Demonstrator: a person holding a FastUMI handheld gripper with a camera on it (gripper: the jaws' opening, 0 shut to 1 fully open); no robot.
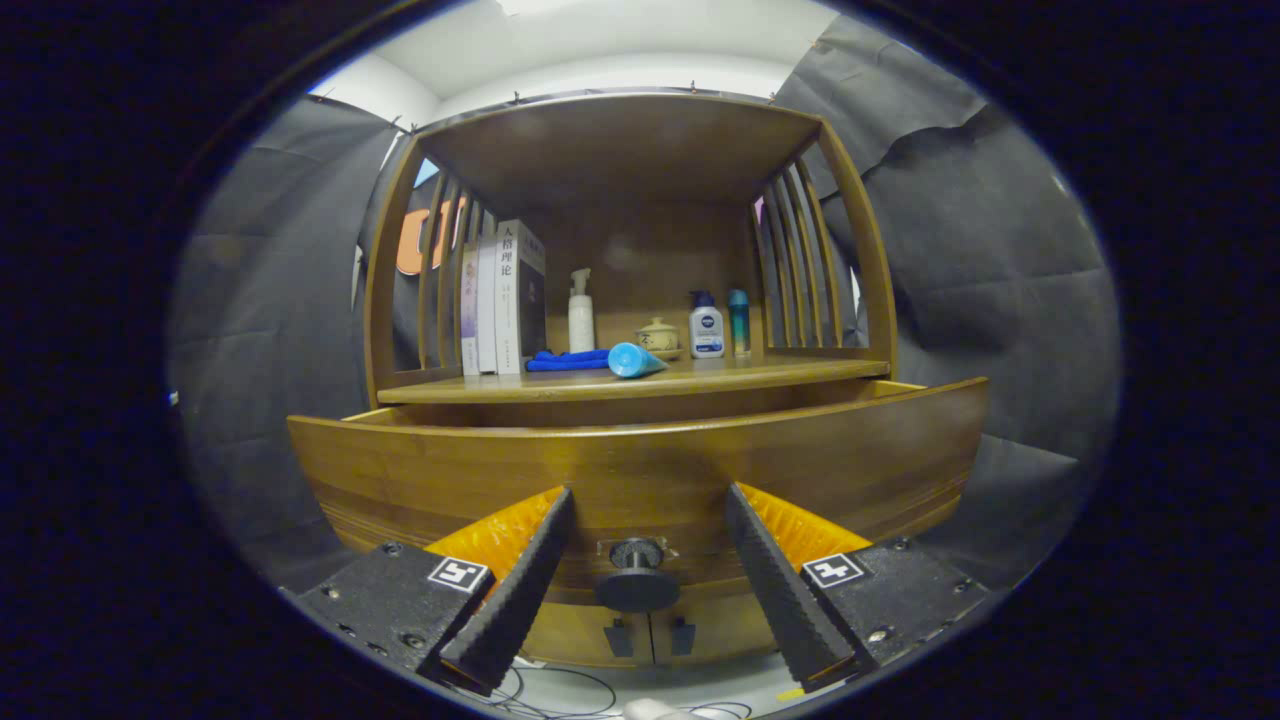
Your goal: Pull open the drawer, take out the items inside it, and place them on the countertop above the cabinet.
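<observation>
The wooden drawer (640, 470) is pulled out toward me, its curved front panel just beyond my fingertips. Its dark round knob (637, 577) sits low between my two fingers (520, 580), which do not touch it. My gripper (648, 500) is open, with nothing held. The drawer's inside is hidden behind its front panel. Above it lies the countertop (790, 370) of the cabinet, where a light blue tube (634, 361) lies on its side at the front, next to a folded blue cloth (567, 360).
On the countertop stand several books (505, 300) at the left, a white pump bottle (581, 312), a small lidded ceramic pot (658, 336), a white bottle (706, 326) and a teal bottle (738, 322). Slatted wooden sides and a top shelf enclose it. Cables lie on the floor below.
</observation>
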